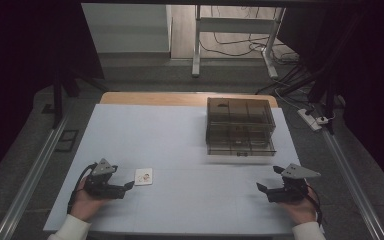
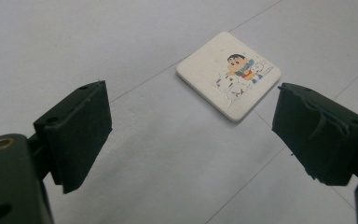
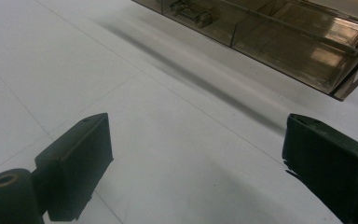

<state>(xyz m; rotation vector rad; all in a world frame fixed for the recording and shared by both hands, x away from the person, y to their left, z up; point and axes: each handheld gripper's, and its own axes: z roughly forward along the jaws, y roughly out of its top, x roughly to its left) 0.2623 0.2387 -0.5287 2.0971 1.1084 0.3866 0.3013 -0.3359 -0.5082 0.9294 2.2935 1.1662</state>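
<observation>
A dim room with cables and a metal frame on the floor is lying behind the white table (image 1: 180, 200), which is taking up the middle of the high view. The biggest thing on it is a smoky clear organiser (image 1: 240, 127), sitting upper right of centre, its divided compartments also running across the top right of the right gripper view (image 3: 279, 32); something small is lying in one compartment, too blurred to name. The left gripper (image 1: 128, 185) is resting at lower left with its jaws spread wide and holding nothing; the right gripper (image 1: 270, 180) is resting at lower right, likewise wide apart and empty. Smallest is a white square tile (image 1: 143, 176) with a cartoon print, lying flat just beyond the left jaws, at upper centre of the left gripper view (image 2: 228, 74). It is looking thin, stiff and light, probably smooth, so it is likely to slide rather than lift; taking it by two opposite edges, or tipping up one rounded corner first, seems best. Nothing is standing between the jaws and the tile; the organiser is well apart.
</observation>
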